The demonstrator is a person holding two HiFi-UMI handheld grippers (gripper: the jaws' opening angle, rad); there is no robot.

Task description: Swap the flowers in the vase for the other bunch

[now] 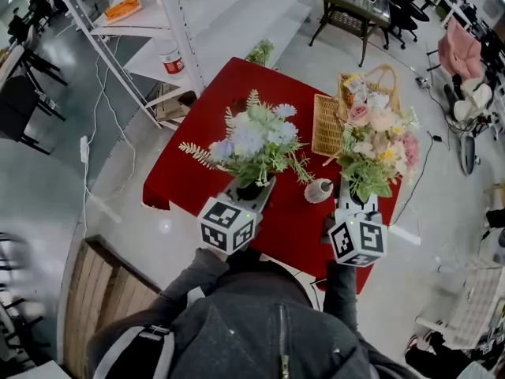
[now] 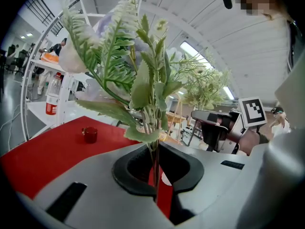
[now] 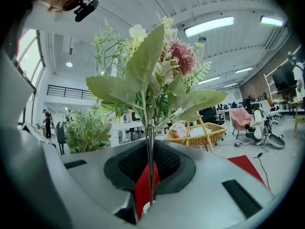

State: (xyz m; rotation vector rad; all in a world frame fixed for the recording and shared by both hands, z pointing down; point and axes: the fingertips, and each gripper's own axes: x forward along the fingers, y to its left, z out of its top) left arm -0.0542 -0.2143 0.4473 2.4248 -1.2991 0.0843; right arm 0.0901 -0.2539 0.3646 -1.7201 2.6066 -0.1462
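Observation:
My left gripper [image 1: 251, 189] is shut on the stems of a blue-and-white flower bunch [image 1: 256, 140], held upright over the red table [image 1: 197, 172]. In the left gripper view the thin stems [image 2: 155, 159] run down between the closed jaws. My right gripper [image 1: 353, 200] is shut on the stems of a pink-and-cream bunch [image 1: 380, 136], also upright. The right gripper view shows those stems [image 3: 149, 161] pinched between the jaws. A small white vase [image 1: 319, 190] stands on the table between the two grippers, with nothing in its mouth.
A flat wicker tray [image 1: 327, 125] and a handled wicker basket [image 1: 371, 85] lie at the table's far side. A small red cup [image 2: 89, 134] sits on the cloth. White shelving [image 1: 170, 30] stands left of the table, a dark desk [image 1: 355, 10] beyond it.

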